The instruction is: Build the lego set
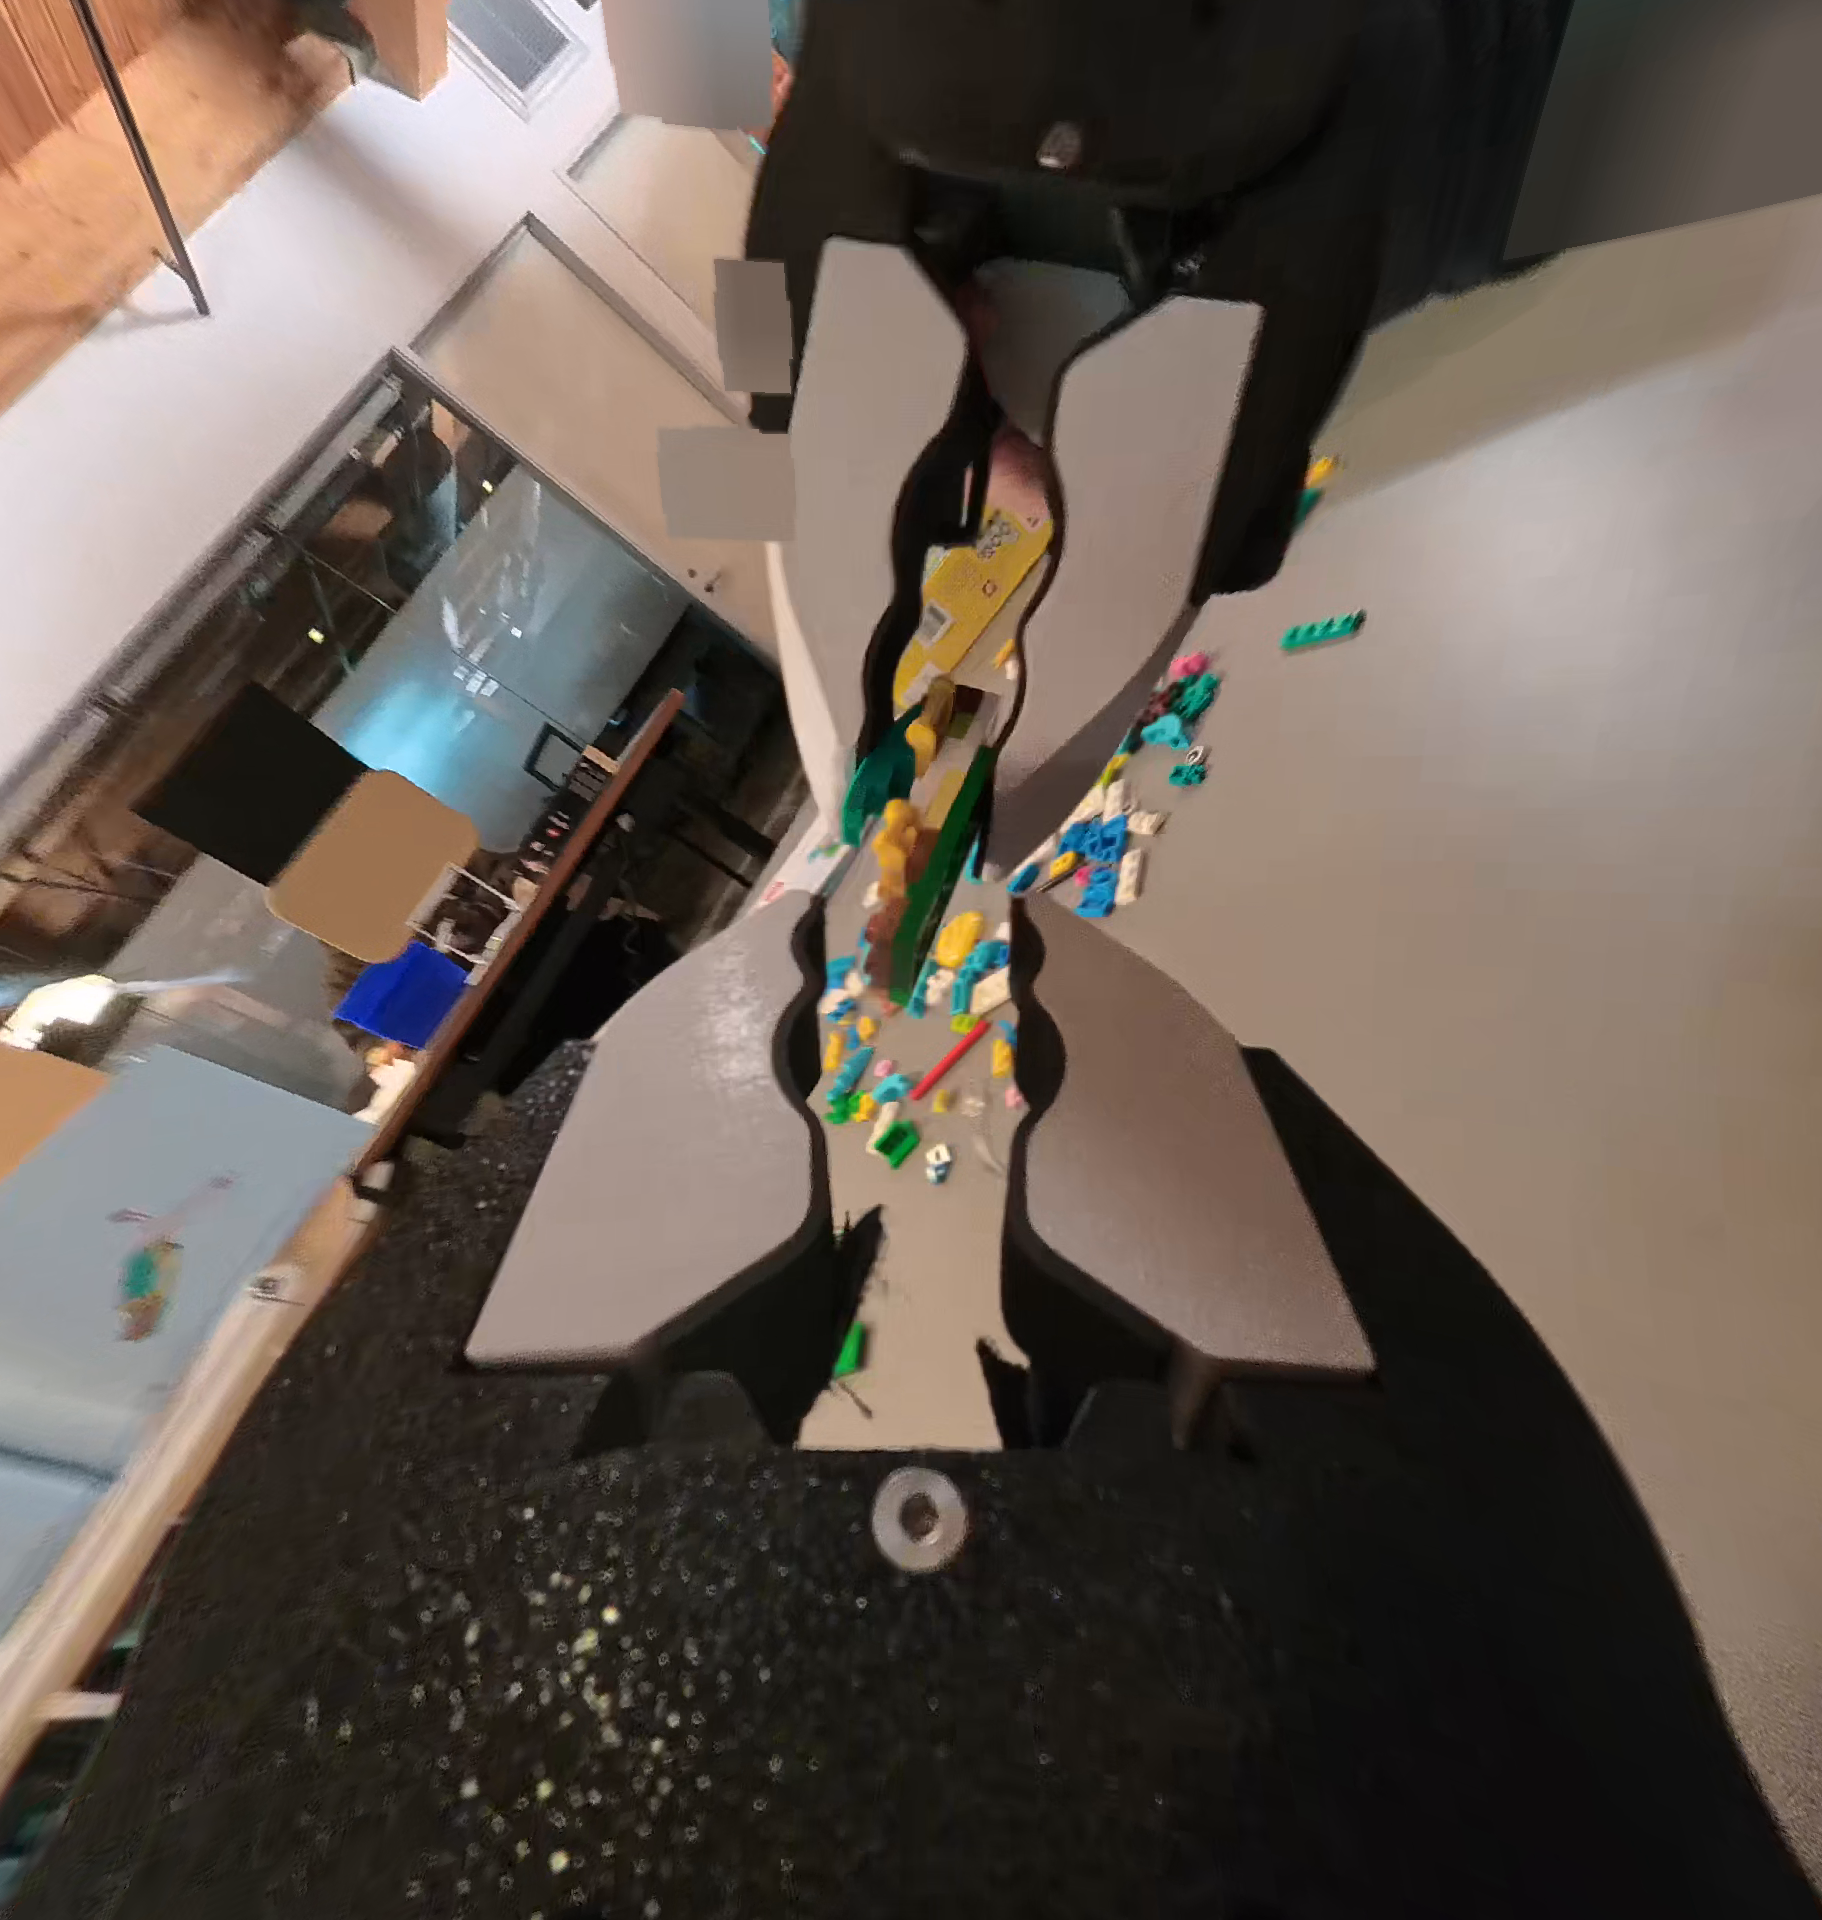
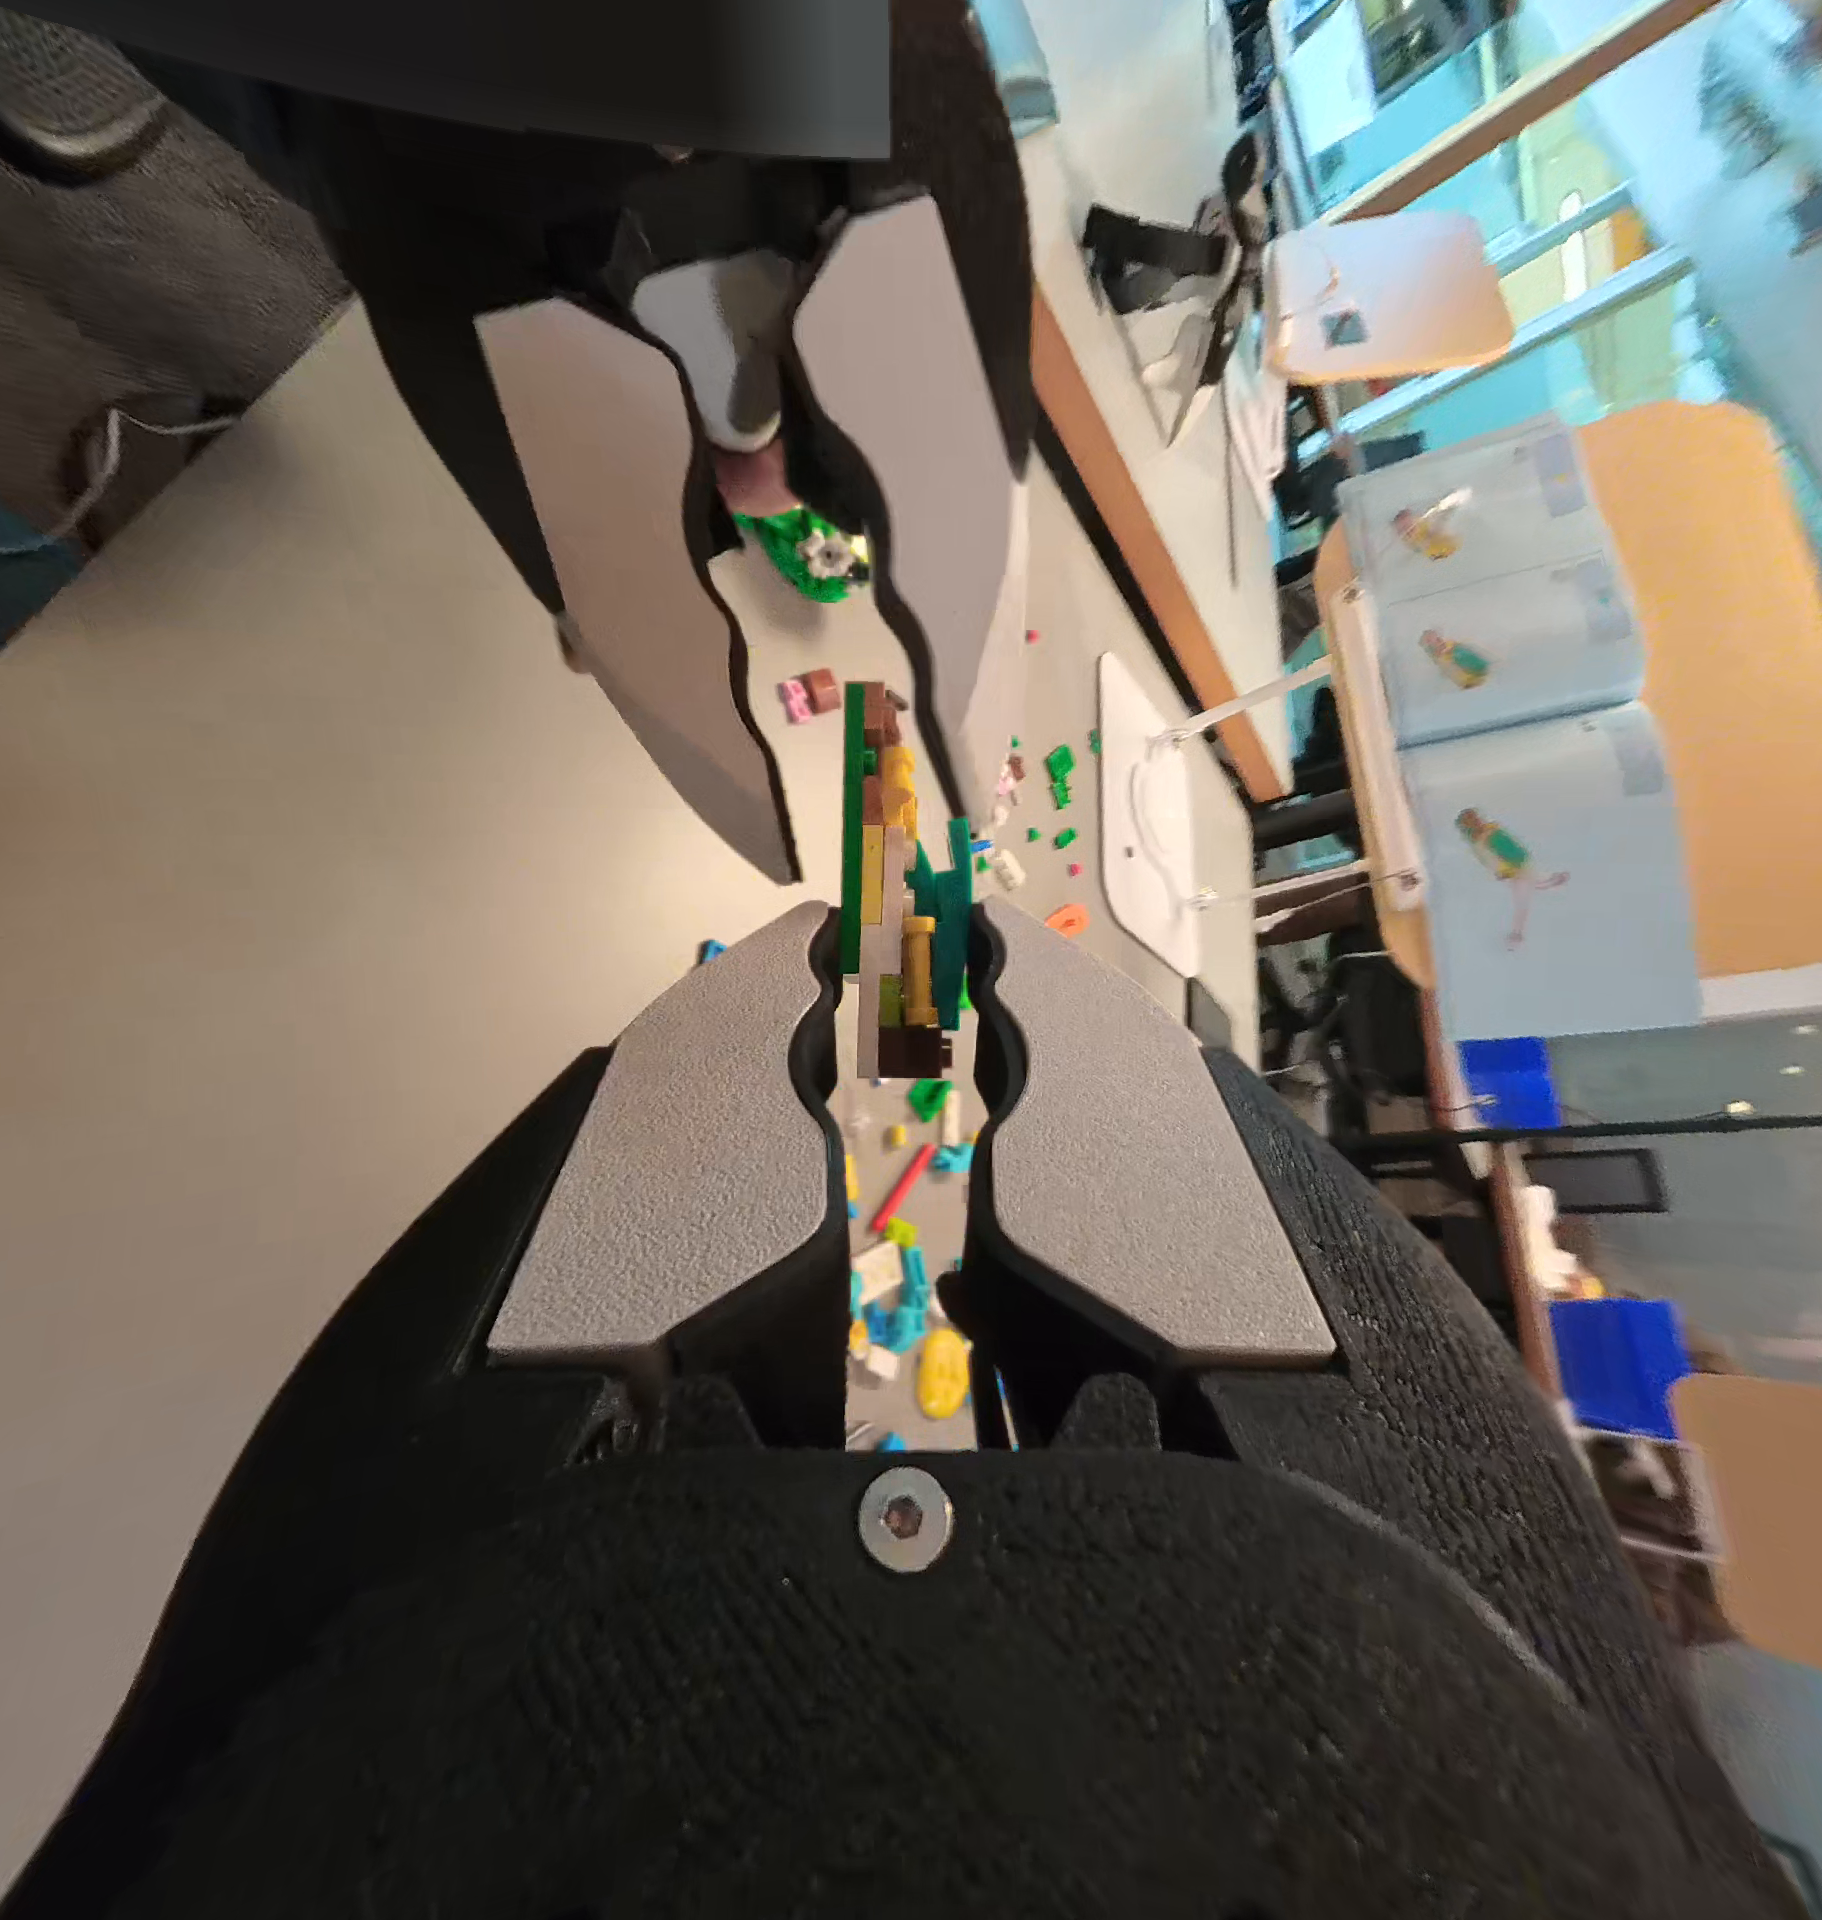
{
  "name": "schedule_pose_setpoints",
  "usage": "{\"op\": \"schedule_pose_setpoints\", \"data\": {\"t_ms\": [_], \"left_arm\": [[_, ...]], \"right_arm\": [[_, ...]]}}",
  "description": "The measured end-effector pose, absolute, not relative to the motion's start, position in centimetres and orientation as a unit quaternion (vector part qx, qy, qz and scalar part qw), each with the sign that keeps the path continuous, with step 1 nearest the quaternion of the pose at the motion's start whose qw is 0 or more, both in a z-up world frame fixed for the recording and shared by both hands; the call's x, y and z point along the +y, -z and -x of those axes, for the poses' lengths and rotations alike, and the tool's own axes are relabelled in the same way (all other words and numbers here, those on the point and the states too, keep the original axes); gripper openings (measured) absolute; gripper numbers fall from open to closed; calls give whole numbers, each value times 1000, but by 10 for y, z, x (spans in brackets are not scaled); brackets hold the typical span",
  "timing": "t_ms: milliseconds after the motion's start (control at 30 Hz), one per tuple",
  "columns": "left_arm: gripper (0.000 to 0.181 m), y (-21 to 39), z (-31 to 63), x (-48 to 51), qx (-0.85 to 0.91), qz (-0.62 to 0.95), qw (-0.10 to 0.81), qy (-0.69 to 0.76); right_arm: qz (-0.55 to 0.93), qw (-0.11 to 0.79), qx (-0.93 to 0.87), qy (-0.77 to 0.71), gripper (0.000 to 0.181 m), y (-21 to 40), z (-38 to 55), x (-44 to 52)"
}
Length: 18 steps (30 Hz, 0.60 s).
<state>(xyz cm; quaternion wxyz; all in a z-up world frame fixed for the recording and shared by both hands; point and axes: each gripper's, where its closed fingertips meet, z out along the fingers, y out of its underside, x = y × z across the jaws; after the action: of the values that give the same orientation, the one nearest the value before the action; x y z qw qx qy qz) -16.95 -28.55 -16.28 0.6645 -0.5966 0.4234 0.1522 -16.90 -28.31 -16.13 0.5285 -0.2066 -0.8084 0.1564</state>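
Loose bricks (image 1: 1094, 842) litter the grey desk (image 1: 1509, 935). The right gripper (image 2: 905, 940) has its jaws clamped on the green-plated lego build (image 2: 886, 883), held edge-on above the desk. The left gripper (image 1: 912, 925) faces it, jaws apart and empty. Keep the clamp steady and press square.

Both wrist cams rolled sideways, close above grey table (image 1: 1509, 935), facing each other; both show lego model (image 2: 886, 883).

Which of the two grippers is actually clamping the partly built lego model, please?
The right gripper clamps the lego model, pinching its green baseplate and teal piece between its fingertips. The left gripper is open opposite, gripping nothing.
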Motion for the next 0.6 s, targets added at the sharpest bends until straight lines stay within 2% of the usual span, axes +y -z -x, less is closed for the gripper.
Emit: {"op": "schedule_pose_setpoints", "data": {"t_ms": [33,233,333,400,600], "left_arm": [[38,163,170,-285,413,609,665,-127],[43,159,165,-289,361,652,665,48],[39,161,163,-290,341,669,649,120],[27,165,162,-290,338,680,636,142],[18,180,165,-284,334,696,621,138]], "right_arm": [[193,539,-806,-149,21,160,168,-284],[113,604,-785,-77,21,153,165,-282],[74,623,-777,-50,21,153,164,-283],[62,632,-771,-37,21,154,164,-283],[60,632,-773,-15,21,165,167,-276]]}}
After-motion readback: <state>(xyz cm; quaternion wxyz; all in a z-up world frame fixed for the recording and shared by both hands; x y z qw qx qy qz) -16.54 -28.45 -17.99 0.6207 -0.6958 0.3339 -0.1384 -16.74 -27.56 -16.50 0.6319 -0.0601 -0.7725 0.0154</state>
